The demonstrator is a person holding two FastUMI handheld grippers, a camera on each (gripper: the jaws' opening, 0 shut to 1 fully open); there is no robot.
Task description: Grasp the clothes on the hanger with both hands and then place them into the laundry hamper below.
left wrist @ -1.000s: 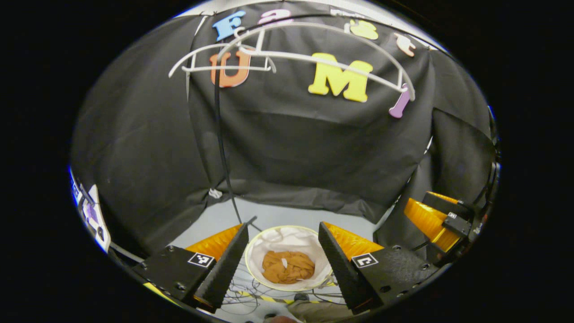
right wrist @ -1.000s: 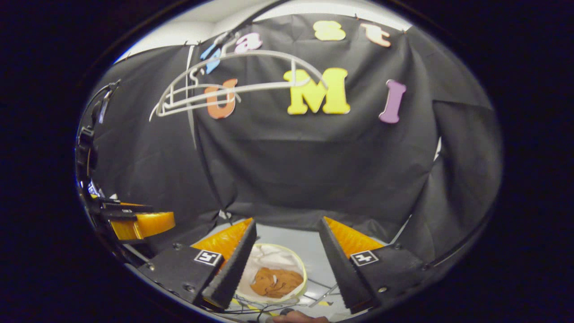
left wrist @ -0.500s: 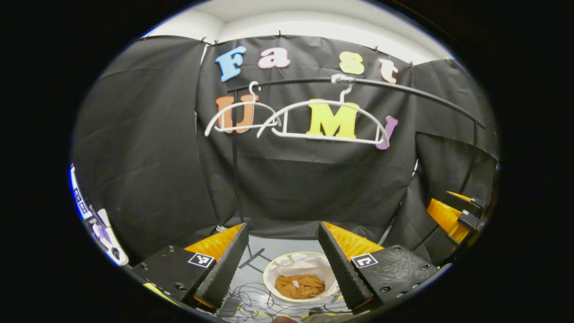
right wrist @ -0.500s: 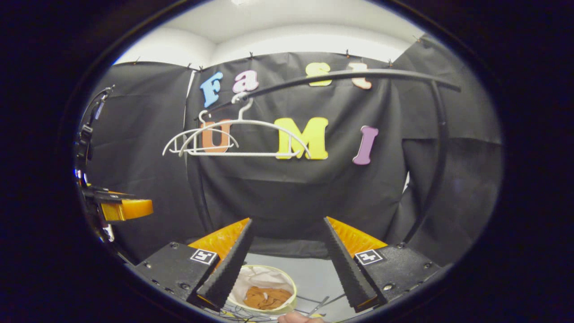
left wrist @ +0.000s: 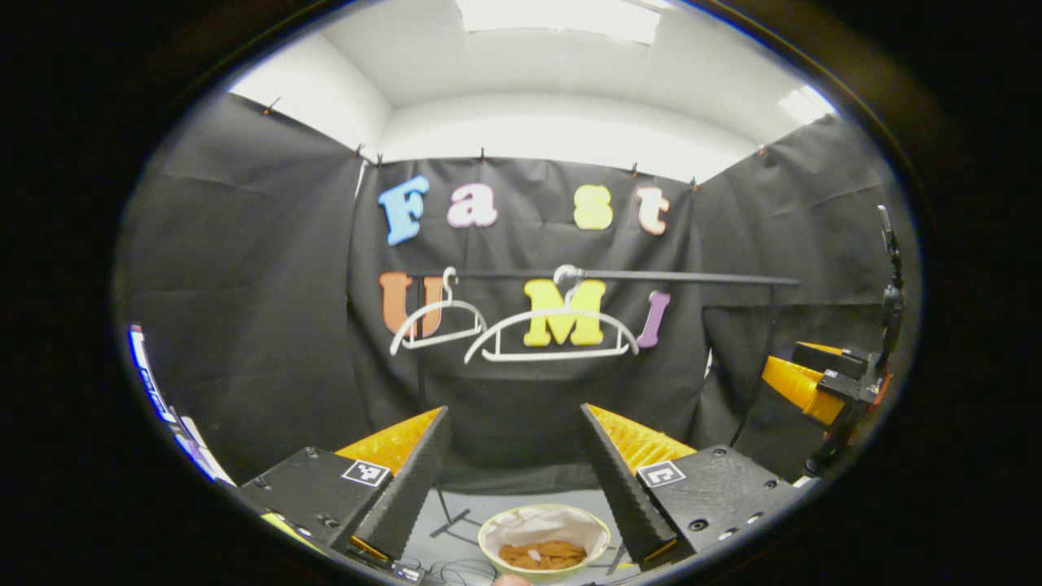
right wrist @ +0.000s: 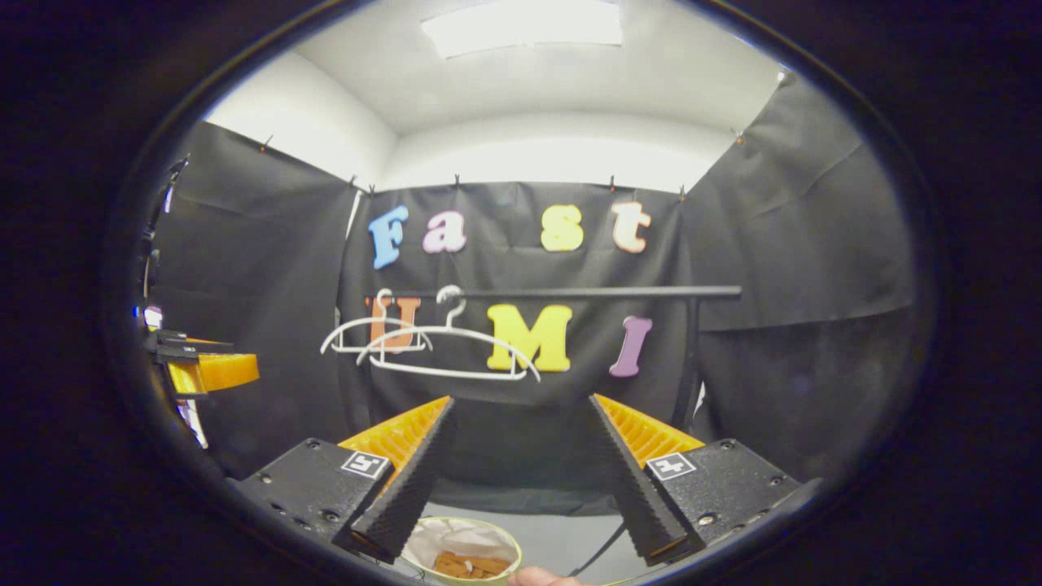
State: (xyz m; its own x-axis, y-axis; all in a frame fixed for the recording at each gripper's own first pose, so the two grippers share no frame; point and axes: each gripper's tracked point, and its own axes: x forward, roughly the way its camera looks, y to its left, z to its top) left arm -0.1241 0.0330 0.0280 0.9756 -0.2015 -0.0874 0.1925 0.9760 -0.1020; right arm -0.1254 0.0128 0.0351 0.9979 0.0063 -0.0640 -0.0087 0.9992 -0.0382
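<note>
Both grippers, left (left wrist: 514, 468) and right (right wrist: 521, 464), gape empty; clothes (left wrist: 541, 555) lie in the hamper (left wrist: 598, 533) below the jaws, hangers (left wrist: 552, 335) bare ahead—task looks done.

The orange-brown clothes (left wrist: 541, 555) lie crumpled in the bottom of the round, white-lined laundry hamper (left wrist: 544, 520) with a pale yellow rim. The hamper stands on the floor below two bare white hangers (left wrist: 550, 334), well beneath them.
</note>
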